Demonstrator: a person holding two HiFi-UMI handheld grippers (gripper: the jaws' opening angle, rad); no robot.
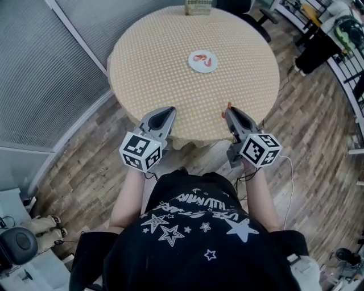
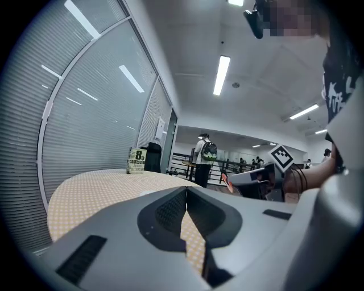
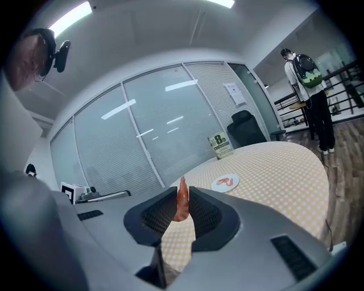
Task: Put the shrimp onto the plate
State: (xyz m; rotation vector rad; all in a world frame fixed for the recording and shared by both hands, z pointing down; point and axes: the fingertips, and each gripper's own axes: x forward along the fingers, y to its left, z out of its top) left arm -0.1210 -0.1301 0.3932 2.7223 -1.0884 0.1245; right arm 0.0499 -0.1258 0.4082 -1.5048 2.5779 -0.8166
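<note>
- A round table under a yellow checked cloth stands on a wood-plank floor.
- A glass wall (blinds down) curves past its left side.
- Strip lights line the white ceiling.
- A black chair sits beyond the table.

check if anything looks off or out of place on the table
Nothing stands out. The plate sits flat on the table with one shrimp on it, the sign card stands upright at the far edge, and the right gripper holds a second shrimp.

Sign — cropped by head view's top edge; shrimp there — mostly hidden.
</note>
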